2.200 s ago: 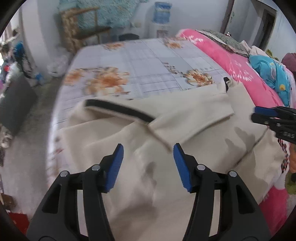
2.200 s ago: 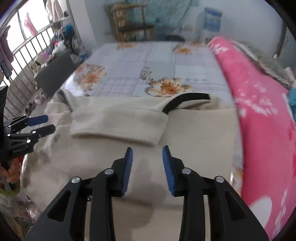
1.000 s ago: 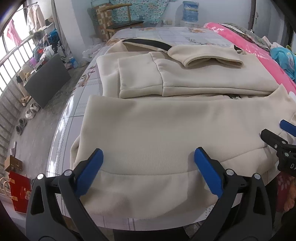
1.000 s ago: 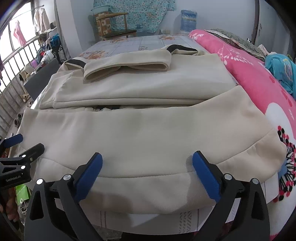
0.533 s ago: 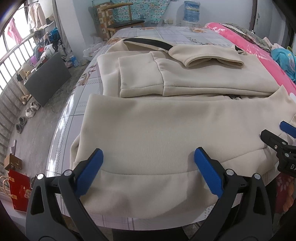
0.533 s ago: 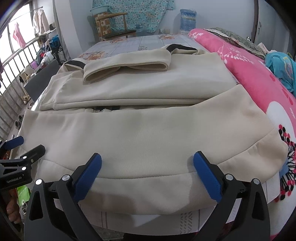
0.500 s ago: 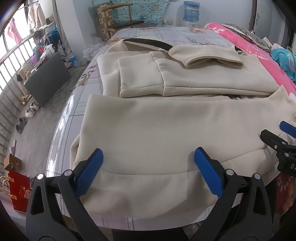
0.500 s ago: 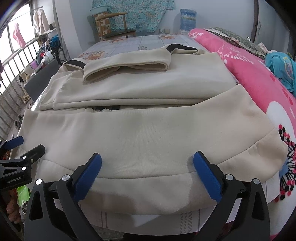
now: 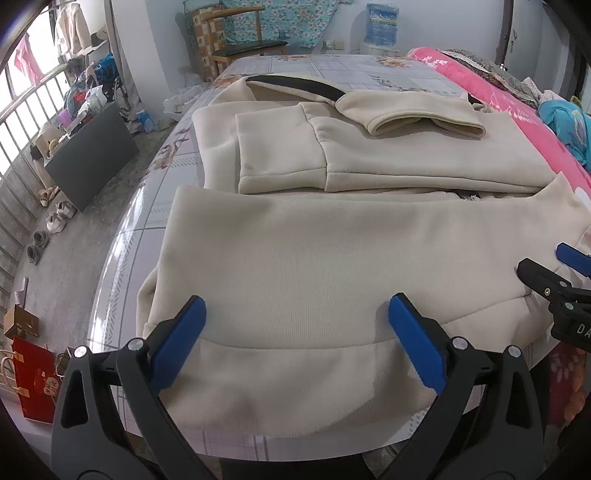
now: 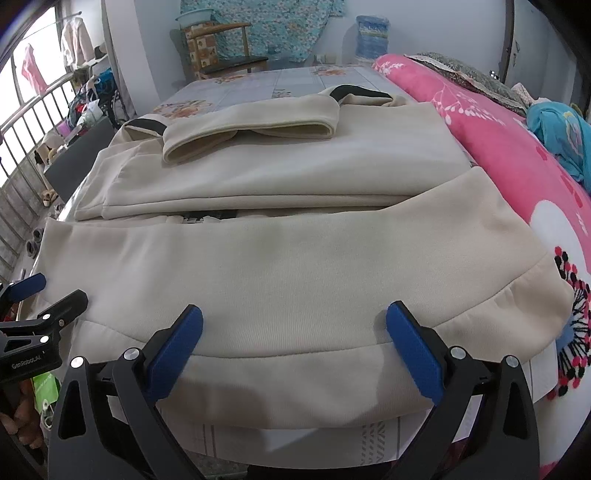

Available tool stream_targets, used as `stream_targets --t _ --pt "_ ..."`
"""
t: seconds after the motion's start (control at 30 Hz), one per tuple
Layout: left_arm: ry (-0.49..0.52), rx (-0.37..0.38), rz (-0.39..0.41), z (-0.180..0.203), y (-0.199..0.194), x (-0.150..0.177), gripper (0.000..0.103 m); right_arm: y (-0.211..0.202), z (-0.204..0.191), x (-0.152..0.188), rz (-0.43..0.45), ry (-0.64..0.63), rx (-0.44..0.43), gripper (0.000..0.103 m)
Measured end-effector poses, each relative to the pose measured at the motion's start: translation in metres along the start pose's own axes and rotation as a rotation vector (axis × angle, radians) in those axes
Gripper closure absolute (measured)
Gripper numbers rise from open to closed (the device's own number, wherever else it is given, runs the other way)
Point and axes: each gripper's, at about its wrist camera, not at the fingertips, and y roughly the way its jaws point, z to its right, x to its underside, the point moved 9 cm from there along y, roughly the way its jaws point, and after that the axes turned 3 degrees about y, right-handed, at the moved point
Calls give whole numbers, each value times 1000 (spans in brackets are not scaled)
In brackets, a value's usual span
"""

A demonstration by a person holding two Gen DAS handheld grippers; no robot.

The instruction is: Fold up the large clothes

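Observation:
A large cream garment (image 9: 332, 251) (image 10: 295, 258) with black trim lies on the floral-covered table (image 9: 155, 214), its sleeves folded across the upper half and its lower half spread toward me. My left gripper (image 9: 295, 314) hovers wide open over the garment's near hem, left part. My right gripper (image 10: 293, 317) is wide open too, above the hem's right part. Nothing sits between either pair of blue pads. Each gripper shows at the edge of the other's view: the right gripper (image 9: 554, 277) and the left gripper (image 10: 40, 299).
A pink floral blanket (image 10: 517, 155) with a blue cloth (image 10: 557, 125) lies along the right. Beyond the table stand a wooden chair (image 9: 236, 33) and a water jug (image 9: 380, 22). Left of the table are a dark panel (image 9: 92, 155), shoes, a red bag (image 9: 33, 384) and a railing.
Since 2.2 s ago both grippers have drawn back from over the collar area to the near hem and opened much wider. Over the last second nothing has visibly moved.

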Motion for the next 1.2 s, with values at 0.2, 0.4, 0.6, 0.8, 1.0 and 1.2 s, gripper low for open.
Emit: stream_targets --t 0.2,0.4,0.6,0.8,1.0,1.2 --pt "-2 1 2 0 0 0 7 0 0 0 1 1 0 6" --pt "-6 -1 10 1 -1 0 7 1 0 0 6 7 4 6" --pt "20 -59 57 -3 -9 -2 7 0 0 1 9 6 3 6" --pt "12 -61 168 -28 -37 -1 10 0 0 1 27 2 3 6" --pt "-39 -30 164 -60 -44 8 41 -1 -1 1 32 -3 -2 6" --pt "-123 26 146 -79 -37 11 56 -1 -1 1 29 -11 -4 6"
